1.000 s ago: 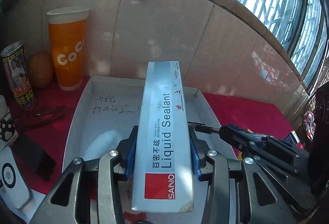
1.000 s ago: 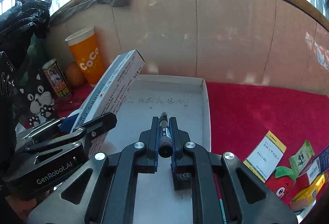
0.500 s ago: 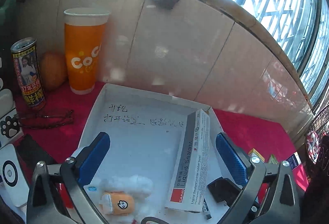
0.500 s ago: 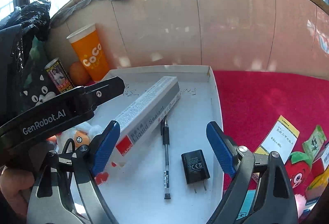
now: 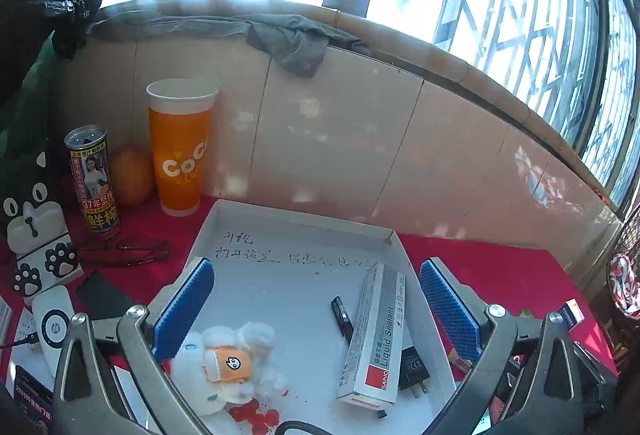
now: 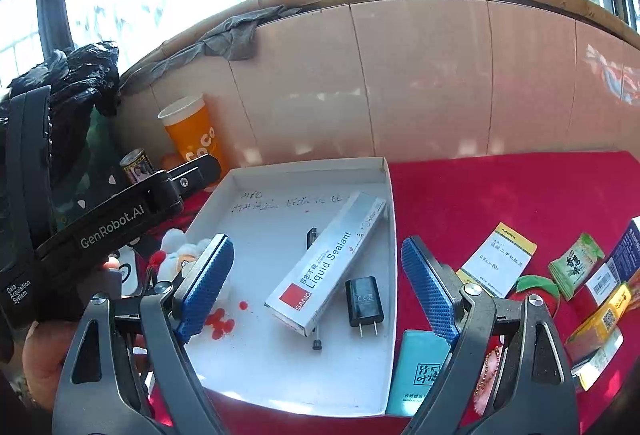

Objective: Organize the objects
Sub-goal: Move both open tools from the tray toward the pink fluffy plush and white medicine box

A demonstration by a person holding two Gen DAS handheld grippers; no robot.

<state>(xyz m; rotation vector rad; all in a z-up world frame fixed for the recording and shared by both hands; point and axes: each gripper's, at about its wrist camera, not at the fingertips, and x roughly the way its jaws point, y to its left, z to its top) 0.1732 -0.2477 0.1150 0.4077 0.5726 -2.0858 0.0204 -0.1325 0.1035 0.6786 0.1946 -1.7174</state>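
A shallow white box [image 5: 296, 219] [image 6: 386, 191] lies on the red cloth. In it lie a grey Liquid Sealant carton [image 5: 376, 335] [image 6: 326, 263], a black pen [image 5: 342, 317] partly under the carton, a black charger plug [image 6: 363, 295] [image 5: 412, 367] and a white plush toy [image 5: 228, 363]. My left gripper [image 5: 316, 307] is open and empty above the box. My right gripper [image 6: 318, 287] is open and empty above the box, near the carton.
An orange CoCo cup [image 5: 180, 147], a drink can [image 5: 92, 179], an orange and glasses stand left of the box by the wall. Several small packets [image 6: 500, 255], a strawberry toy and a teal packet [image 6: 416, 371] lie on the cloth at the right.
Both grippers have opened and drawn back and up. The left let go of the sealant carton and the right let go of the pen; both now lie in the white box.
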